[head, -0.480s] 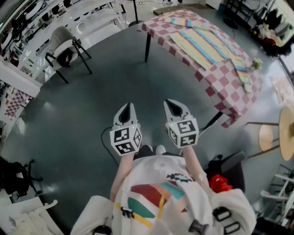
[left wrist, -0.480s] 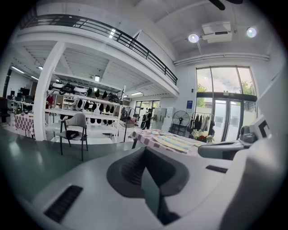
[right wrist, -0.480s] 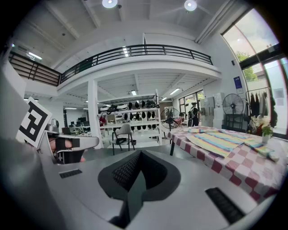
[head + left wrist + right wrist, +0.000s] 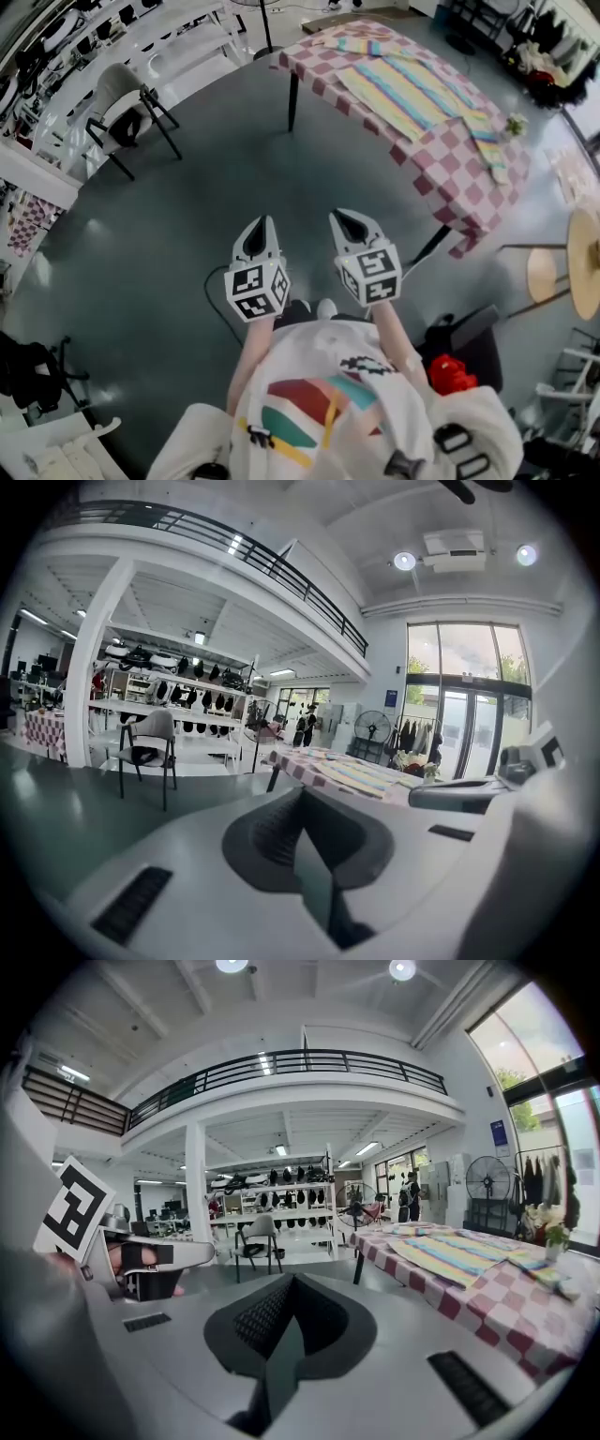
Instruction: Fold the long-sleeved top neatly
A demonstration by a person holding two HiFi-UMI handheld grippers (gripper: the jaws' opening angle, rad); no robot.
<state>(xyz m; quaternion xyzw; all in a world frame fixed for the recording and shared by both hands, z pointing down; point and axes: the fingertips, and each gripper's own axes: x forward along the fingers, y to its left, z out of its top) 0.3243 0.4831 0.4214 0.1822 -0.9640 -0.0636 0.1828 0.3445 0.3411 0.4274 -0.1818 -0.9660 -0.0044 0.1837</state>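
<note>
A striped long-sleeved top [image 4: 412, 92] in yellow, blue and pink lies spread flat on a table with a pink and white checked cloth [image 4: 450, 192], far ahead at the upper right; the same top [image 4: 450, 1255] shows in the right gripper view and, small, the top [image 4: 352, 772] in the left gripper view. My left gripper [image 4: 259, 227] and right gripper [image 4: 348, 218] are held side by side in front of my body over the grey floor, well short of the table. Both are shut with nothing between the jaws.
A chair [image 4: 127, 108] stands on the floor at the upper left, white shelving [image 4: 178, 28] behind it. A round wooden stool [image 4: 548, 274] and a round table top [image 4: 586, 264] are at the right. Clothes racks and a floor fan [image 4: 487, 1183] line the far walls.
The table and chair have slid slightly in the head view as my head shifted. Both grippers keep their places side by side and stay shut.
</note>
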